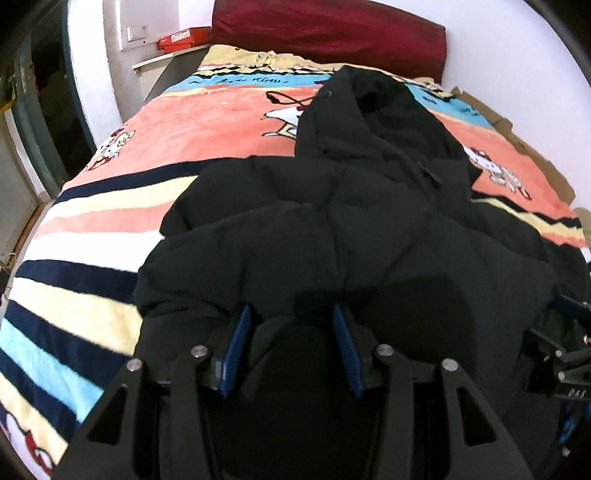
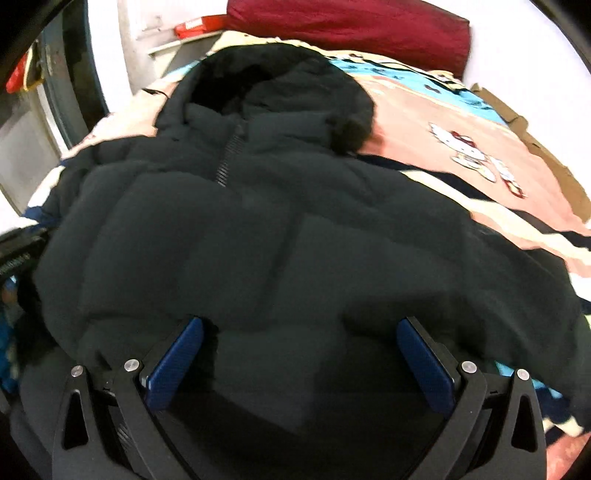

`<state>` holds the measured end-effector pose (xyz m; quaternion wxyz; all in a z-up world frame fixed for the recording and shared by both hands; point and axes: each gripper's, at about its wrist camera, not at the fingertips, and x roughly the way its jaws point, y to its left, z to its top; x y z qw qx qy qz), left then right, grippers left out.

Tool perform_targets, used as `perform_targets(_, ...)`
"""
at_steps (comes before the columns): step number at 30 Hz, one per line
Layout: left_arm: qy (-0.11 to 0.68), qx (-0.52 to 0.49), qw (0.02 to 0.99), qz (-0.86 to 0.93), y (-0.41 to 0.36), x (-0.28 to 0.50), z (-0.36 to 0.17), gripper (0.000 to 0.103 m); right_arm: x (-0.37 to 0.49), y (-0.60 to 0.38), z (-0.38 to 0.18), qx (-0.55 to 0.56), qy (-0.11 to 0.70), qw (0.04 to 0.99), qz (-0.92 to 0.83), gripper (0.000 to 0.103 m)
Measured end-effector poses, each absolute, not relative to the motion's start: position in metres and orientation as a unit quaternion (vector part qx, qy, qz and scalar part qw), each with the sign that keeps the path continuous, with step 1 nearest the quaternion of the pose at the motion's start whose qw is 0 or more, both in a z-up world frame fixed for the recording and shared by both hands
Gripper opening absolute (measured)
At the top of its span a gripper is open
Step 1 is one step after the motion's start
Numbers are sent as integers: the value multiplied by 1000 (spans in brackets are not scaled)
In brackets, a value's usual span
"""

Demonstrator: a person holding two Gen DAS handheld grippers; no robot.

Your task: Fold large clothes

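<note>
A black hooded puffer jacket (image 1: 351,229) lies front up on the bed, hood toward the headboard; it also fills the right wrist view (image 2: 258,229). My left gripper (image 1: 291,314) is at the jacket's near hem, its blue pads (image 1: 240,332) partly open with thick jacket fabric bulging between them. My right gripper (image 2: 299,325) is wide open over the near hem, with fabric lying between its blue pads (image 2: 181,354). The right gripper also shows at the right edge of the left wrist view (image 1: 565,354).
The bed carries a striped cartoon blanket (image 1: 110,229). A dark red pillow (image 1: 332,33) lies at the headboard. A red box (image 1: 183,38) sits on a shelf at the back left. Brown cardboard (image 1: 532,147) lines the bed's right edge. A doorway (image 1: 44,110) is at the left.
</note>
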<state>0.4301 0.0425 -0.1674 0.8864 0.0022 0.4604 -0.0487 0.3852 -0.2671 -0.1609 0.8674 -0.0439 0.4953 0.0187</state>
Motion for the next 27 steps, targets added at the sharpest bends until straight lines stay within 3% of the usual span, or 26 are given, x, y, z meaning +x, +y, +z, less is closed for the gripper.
perform_targets(4, 438, 2, 897, -58, 34, 416, -146, 44, 369, -301, -160, -18, 517, 856, 0, 102)
perform_targets(11, 435, -6, 897, -80, -3, 425, -150, 44, 377, -298, -127, -26, 452, 892, 10, 102)
perform_targets(19, 456, 0, 886, -86, -8, 424, -175, 46, 392, -302, -173, 3, 498, 867, 9, 102)
perform_targets(20, 457, 2, 885, -86, -9, 424, -176, 46, 391, -306, -175, 19, 500, 866, 15, 99)
perform_targets(22, 456, 8, 886, -87, -13, 421, -176, 46, 391, -310, -175, 42, 505, 861, 34, 66)
perform_targets(25, 458, 23, 883, -100, -17, 410, -174, 44, 383, -306, -171, 48, 503, 861, 56, 45)
perform_targets(27, 460, 27, 881, -109, -16, 402, -173, 43, 375, -303, -167, 48, 511, 856, 67, 41)
